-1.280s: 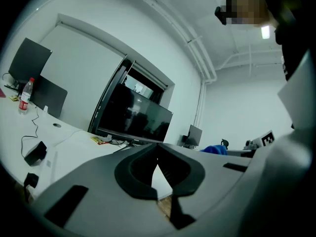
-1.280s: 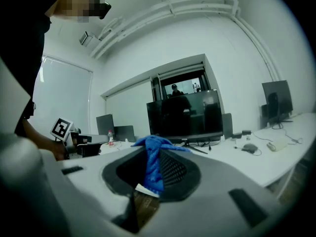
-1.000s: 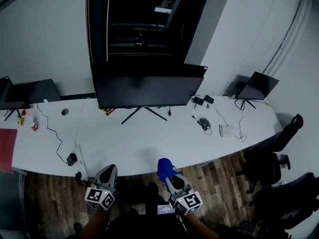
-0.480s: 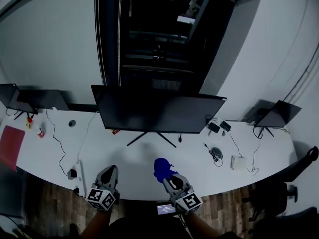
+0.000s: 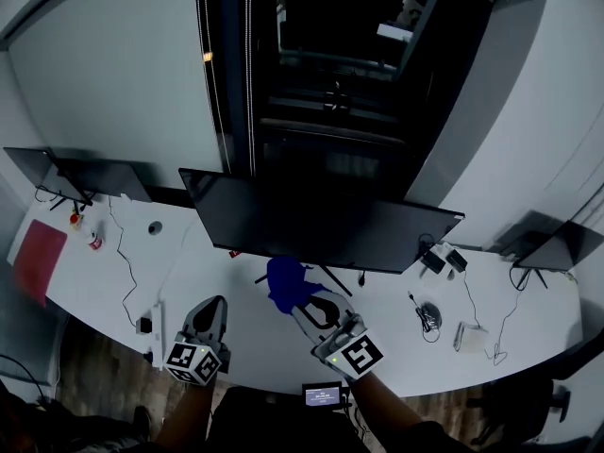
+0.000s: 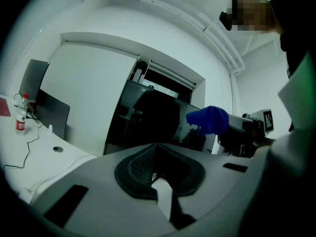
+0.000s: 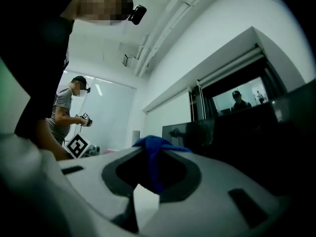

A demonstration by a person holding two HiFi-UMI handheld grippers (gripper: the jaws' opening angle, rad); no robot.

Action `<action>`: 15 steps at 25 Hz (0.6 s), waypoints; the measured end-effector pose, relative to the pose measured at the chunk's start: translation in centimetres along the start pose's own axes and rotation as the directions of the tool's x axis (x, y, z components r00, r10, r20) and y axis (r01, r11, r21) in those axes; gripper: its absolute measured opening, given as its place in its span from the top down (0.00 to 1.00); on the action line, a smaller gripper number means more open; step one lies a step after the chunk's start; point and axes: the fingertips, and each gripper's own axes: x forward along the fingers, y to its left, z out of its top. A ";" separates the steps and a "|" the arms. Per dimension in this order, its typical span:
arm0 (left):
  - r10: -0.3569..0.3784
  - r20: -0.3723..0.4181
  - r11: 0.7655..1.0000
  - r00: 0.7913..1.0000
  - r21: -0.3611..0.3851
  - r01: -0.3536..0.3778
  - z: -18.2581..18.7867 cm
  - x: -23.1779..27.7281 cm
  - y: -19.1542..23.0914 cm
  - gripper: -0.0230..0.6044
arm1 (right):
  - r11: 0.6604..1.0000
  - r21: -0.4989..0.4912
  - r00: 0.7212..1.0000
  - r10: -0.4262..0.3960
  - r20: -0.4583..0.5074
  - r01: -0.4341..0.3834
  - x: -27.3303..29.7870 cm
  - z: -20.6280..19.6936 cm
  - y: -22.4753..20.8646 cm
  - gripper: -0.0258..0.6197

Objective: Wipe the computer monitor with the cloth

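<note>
The blue cloth is bunched at the tip of my right gripper, whose jaws are clamped on it. It sits just before the lower edge of the dark monitor — touching or not, I can't tell. My left gripper hovers over the white desk, jaws together on nothing.

Blue cloth in the grey right gripper; black monitor just ahead of it; white desk beneath
</note>
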 end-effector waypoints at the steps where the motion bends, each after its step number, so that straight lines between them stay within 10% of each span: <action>1: 0.005 0.000 1.000 1.000 0.004 -0.005 0.4 0.2 0.4 0.97 | 1.000 -0.027 1.000 0.015 0.018 -0.015 1.2 1.1 -0.3 0.86; 15: -0.106 0.043 0.994 0.993 0.017 0.106 6.2 3.8 5.0 0.97 | 0.931 -0.357 0.996 0.085 -0.008 -0.082 19.5 13.6 -3.2 0.86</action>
